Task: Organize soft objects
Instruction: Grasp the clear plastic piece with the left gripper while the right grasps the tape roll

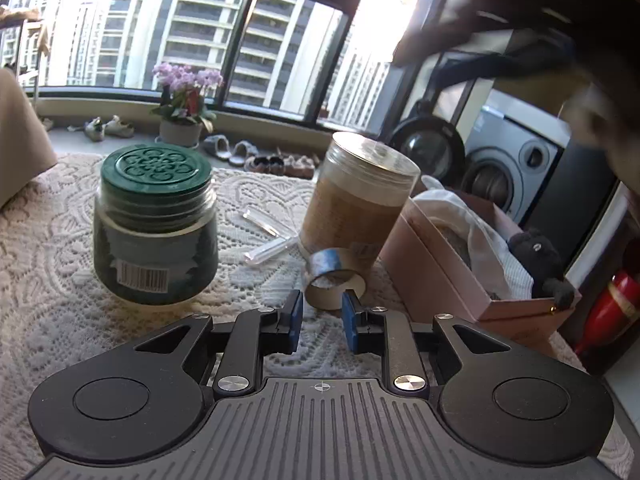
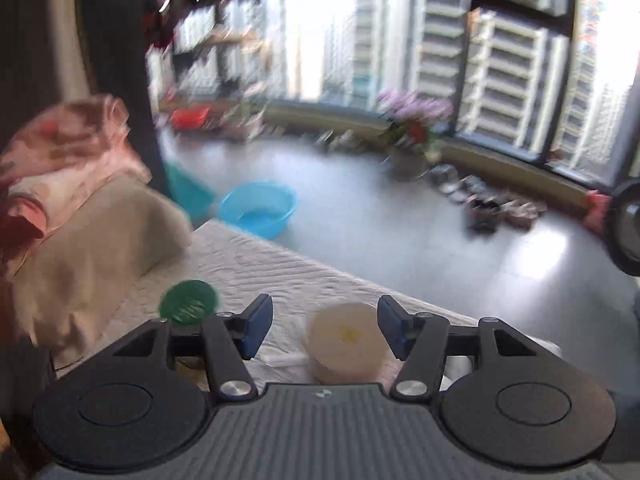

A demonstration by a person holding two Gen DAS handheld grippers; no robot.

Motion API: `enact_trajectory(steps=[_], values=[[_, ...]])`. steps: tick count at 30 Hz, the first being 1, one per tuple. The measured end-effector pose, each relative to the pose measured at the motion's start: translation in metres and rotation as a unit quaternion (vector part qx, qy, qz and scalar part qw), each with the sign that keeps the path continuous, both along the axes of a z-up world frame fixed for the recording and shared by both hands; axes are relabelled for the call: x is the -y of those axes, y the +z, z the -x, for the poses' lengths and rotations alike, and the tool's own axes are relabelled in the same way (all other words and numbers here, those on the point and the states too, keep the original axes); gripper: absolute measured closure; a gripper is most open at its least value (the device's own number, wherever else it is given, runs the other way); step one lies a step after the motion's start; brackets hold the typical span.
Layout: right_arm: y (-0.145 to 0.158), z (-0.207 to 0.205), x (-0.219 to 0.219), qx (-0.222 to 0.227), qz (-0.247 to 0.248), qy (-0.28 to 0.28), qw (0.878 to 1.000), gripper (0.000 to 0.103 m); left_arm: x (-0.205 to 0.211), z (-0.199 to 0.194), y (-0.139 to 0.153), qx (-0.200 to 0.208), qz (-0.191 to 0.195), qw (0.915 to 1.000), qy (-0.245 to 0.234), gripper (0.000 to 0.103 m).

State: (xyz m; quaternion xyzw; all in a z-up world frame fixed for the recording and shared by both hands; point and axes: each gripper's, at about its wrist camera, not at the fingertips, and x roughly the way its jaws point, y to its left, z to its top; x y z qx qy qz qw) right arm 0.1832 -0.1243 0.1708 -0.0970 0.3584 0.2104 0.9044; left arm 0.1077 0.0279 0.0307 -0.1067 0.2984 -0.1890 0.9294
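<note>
A pink cardboard box (image 1: 448, 276) stands at the right of the lace-covered table (image 1: 52, 280). It holds a black plush toy (image 1: 540, 260) and white cloth (image 1: 472, 224). My left gripper (image 1: 323, 308) hovers low over the table, left of the box. Its blue pads stand a narrow gap apart with nothing between them. A roll of tape (image 1: 334, 280) lies just past the tips. My right gripper (image 2: 325, 320) is open wide and empty, high above the clear-lidded jar (image 2: 346, 336). A dark blurred shape (image 1: 520, 12) fills the upper right of the left wrist view.
A green-lidded jar (image 1: 156, 224) and a tall jar with a brown filling (image 1: 356, 204) stand beyond the left gripper, with clear plastic tubes (image 1: 272, 240) between them. A beige cushion with pink cloth (image 2: 72, 152) lies left of the table. Blue basins (image 2: 260, 208) sit on the floor.
</note>
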Motion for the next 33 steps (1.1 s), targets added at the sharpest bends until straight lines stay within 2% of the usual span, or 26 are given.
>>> enact_trajectory(steps=[1,5,7,9,11,13,15,19,20,23,24,27,30,33], values=[[-0.004,-0.017,-0.015,-0.023,0.016,0.009,1.0,0.046,-0.003,0.002,-0.002,0.005,0.006,1.0,0.003,0.079],[-0.042,-0.077,-0.067,-0.122,0.099,0.019,0.987,0.074,-0.012,0.005,-0.004,0.003,0.02,0.9998,0.006,0.079],[-0.06,-0.092,-0.08,-0.16,0.128,0.01,0.979,0.075,-0.018,0.006,0.004,-0.008,0.033,0.9994,-0.006,0.079],[-0.059,-0.087,-0.085,-0.143,0.139,0.014,0.98,0.075,-0.027,0.008,0.022,-0.011,0.052,0.9981,-0.031,0.079],[-0.046,-0.071,-0.08,-0.12,0.126,0.028,0.984,0.075,-0.037,0.008,0.053,0.006,0.044,0.9977,-0.052,0.079],[-0.028,-0.052,-0.066,-0.108,0.092,0.031,0.989,0.075,-0.041,-0.001,0.088,0.018,-0.006,0.9976,-0.067,0.079],[-0.014,-0.036,-0.045,-0.097,0.066,0.016,0.993,0.075,-0.037,-0.02,0.114,0.012,-0.061,0.9948,-0.08,0.079],[0.002,-0.013,0.0,-0.076,0.05,-0.03,0.995,0.074,-0.005,-0.088,0.129,-0.073,-0.155,0.9762,-0.133,0.079],[0.004,-0.006,0.01,-0.069,0.049,-0.036,0.996,0.073,0.007,-0.105,0.125,-0.099,-0.177,0.9673,-0.153,0.079],[0.007,0.017,0.035,-0.046,0.044,-0.041,0.997,0.073,0.036,-0.146,0.105,-0.177,-0.205,0.9411,-0.203,0.079],[0.006,0.025,0.042,-0.04,0.04,-0.037,0.998,0.072,0.043,-0.156,0.097,-0.191,-0.224,0.9317,-0.213,0.078],[-0.002,0.045,0.056,-0.03,0.026,-0.02,0.999,0.06,0.064,-0.175,0.072,-0.215,-0.29,0.905,-0.225,0.078],[-0.015,0.057,0.068,-0.03,0.025,-0.013,0.999,0.058,0.074,-0.187,0.05,-0.252,-0.309,0.8892,-0.224,0.078],[-0.028,0.057,0.075,-0.035,0.02,-0.013,0.999,0.058,0.08,-0.194,0.037,-0.261,-0.321,0.8836,-0.22,0.077]])
